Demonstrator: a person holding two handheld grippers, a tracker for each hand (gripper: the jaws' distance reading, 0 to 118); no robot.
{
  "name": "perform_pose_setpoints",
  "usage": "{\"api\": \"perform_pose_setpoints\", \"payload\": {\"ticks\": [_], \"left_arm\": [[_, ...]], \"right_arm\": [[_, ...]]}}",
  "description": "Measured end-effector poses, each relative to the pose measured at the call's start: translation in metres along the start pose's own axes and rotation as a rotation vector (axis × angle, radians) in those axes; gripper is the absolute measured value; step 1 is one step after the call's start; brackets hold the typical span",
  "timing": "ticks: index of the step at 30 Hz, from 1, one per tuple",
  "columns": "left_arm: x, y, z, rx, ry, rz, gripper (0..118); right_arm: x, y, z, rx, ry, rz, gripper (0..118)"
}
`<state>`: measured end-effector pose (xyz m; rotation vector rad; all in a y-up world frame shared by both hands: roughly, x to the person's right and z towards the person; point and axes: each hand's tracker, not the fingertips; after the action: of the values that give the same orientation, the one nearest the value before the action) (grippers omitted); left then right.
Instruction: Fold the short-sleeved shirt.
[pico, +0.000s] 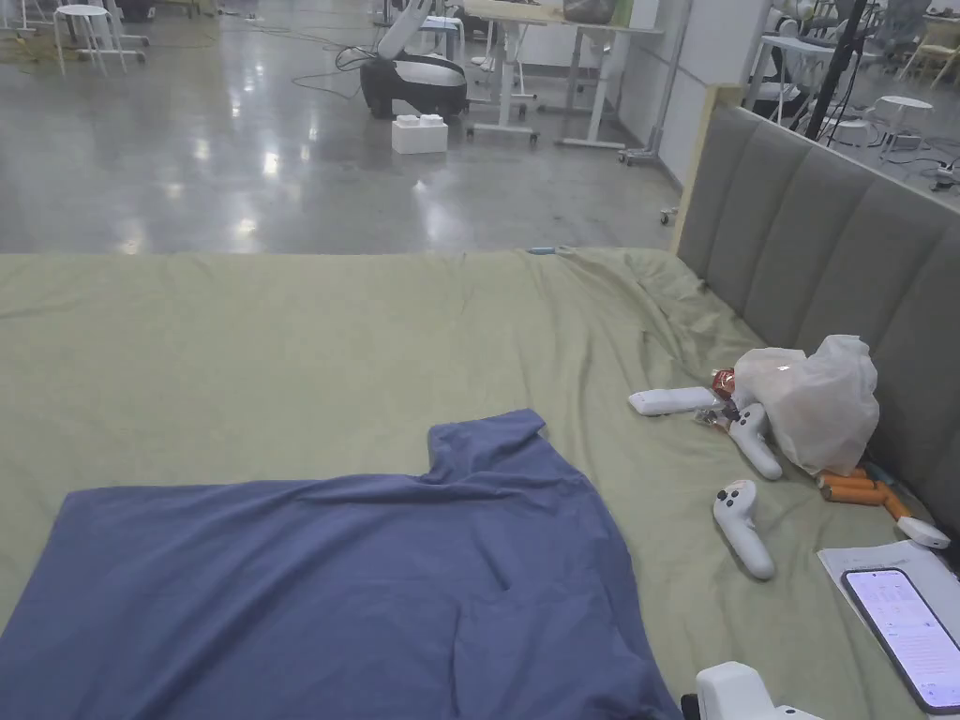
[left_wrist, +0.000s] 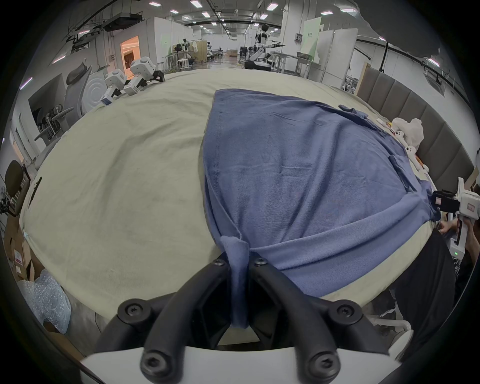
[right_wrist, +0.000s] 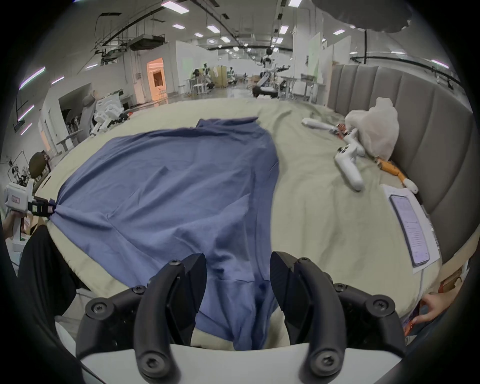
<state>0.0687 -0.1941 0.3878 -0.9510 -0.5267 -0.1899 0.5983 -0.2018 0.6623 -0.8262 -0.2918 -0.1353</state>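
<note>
The blue short-sleeved shirt (pico: 319, 572) lies spread on the green bedsheet (pico: 234, 356), its near edge cut off below the head view. The left gripper (left_wrist: 238, 262) has its jaws pinched on a bunched corner of the fabric, which hangs down between them. The right gripper (right_wrist: 237, 270) stands wide, shirt cloth lying in the gap between its jaws (touching them or not, I can't quite tell). Beyond it to the right lie two white controllers (right_wrist: 349, 166) and a phone (right_wrist: 409, 228).

A corner of the blue shirt (left_wrist: 298, 169) is pinched between the closed jaws of the left gripper (left_wrist: 239, 262); ahead, it is spread over the green sheet (left_wrist: 117, 181).
</note>
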Motion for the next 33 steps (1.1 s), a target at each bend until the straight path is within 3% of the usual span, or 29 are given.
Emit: {"api": "perform_pose_setpoints", "payload": {"ticks": [1, 3, 8, 21, 25, 33], "left_arm": [[0.001, 0.0, 0.0, 0.0, 0.001, 0.0, 8], [-0.001, 0.0, -0.002, 0.0, 0.003, -0.002, 8], [-0.003, 0.0, -0.002, 0.002, 0.0, 0.002, 8], [-0.003, 0.011, 0.071, 0.351, -0.047, 0.032, 5], [-0.01, 0.033, 0.06, 0.375, -0.066, 0.041, 5], [-0.022, 0.108, 0.005, 0.325, -0.077, 0.103, 5]], "right_arm": [[0.0, -0.001, -0.003, -0.006, 0.001, 0.0, 44], [0.0, -0.001, -0.007, -0.029, 0.01, 0.0, 16], [-0.003, 0.0, -0.009, -0.029, 0.028, -0.006, 7], [-0.008, 0.007, 0.063, 0.287, 0.091, -0.251, 5], [-0.009, 0.026, 0.059, 0.302, 0.07, -0.249, 5], [0.011, 0.085, -0.005, 0.216, 0.008, -0.329, 5]]}}
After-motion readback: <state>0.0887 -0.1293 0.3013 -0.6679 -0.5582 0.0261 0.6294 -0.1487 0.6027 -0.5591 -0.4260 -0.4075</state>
